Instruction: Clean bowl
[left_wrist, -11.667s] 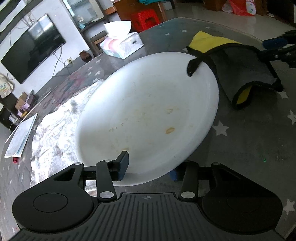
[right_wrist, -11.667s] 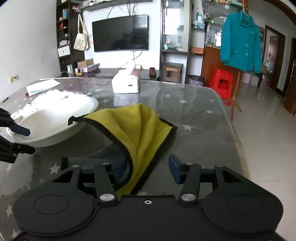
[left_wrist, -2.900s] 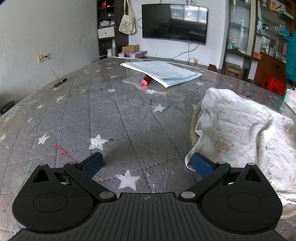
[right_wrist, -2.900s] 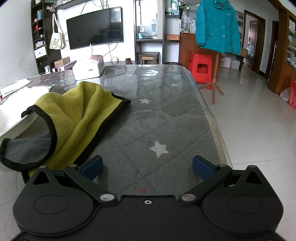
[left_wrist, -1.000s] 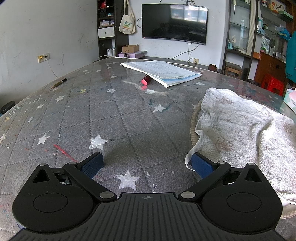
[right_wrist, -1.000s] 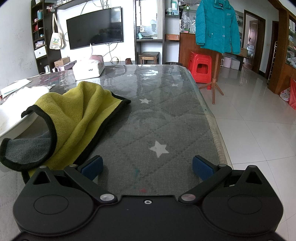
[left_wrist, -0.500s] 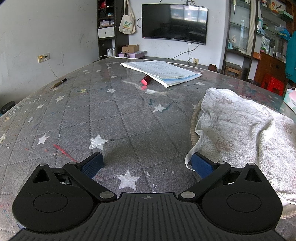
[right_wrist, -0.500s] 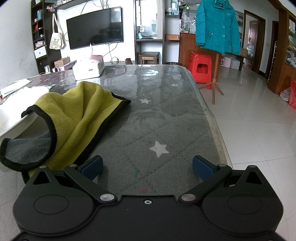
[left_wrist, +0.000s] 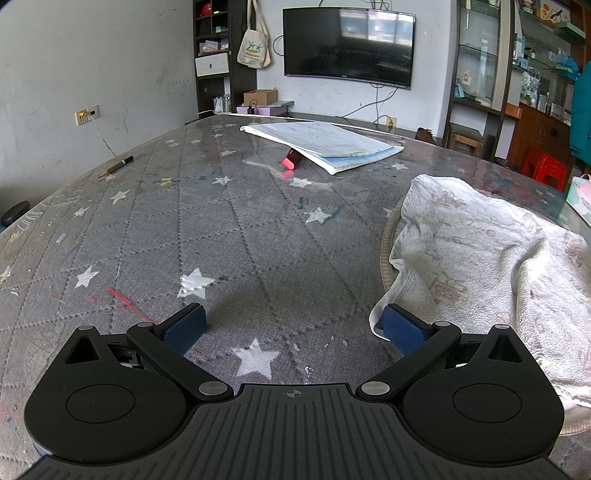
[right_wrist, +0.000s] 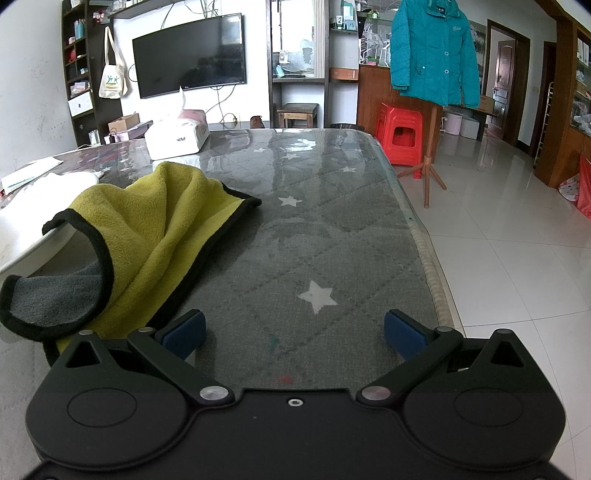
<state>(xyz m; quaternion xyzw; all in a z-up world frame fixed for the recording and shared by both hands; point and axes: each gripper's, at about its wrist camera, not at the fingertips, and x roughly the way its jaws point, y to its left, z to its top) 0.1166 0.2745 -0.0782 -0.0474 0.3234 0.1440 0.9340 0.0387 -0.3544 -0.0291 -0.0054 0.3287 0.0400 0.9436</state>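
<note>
Both tongs sit low on the desk (left_wrist: 229, 236) with their jaws spread wide and nothing between them, which reads as a parked pose rather than a reach. The left tongs (left_wrist: 293, 326) frame only bare quilted surface at the bottom of the left wrist view; the right-hand pad touches, or lies just beside, the hem of a white towel (left_wrist: 487, 266) that fills the lower right of that frame. A pale rim (left_wrist: 386, 243) curves out from under the towel's left edge; I cannot tell what it belongs to.

The right tongs (right_wrist: 293, 328) likewise enclose empty desk at the bottom of the right wrist view. Just beside the left pad lies the yellow cloth (right_wrist: 155, 225), grey on its reverse, crumpled at the left of the frame and draped with one corner over the rim of the white bowl (right_wrist: 26, 236) at the far left edge. Only a slice of the bowl shows, so its contents cannot be judged. With cloth let go and bowl unheld, the wiping looks finished or paused.

Further off, a tissue box (right_wrist: 177, 136) stands at upper left.
</note>
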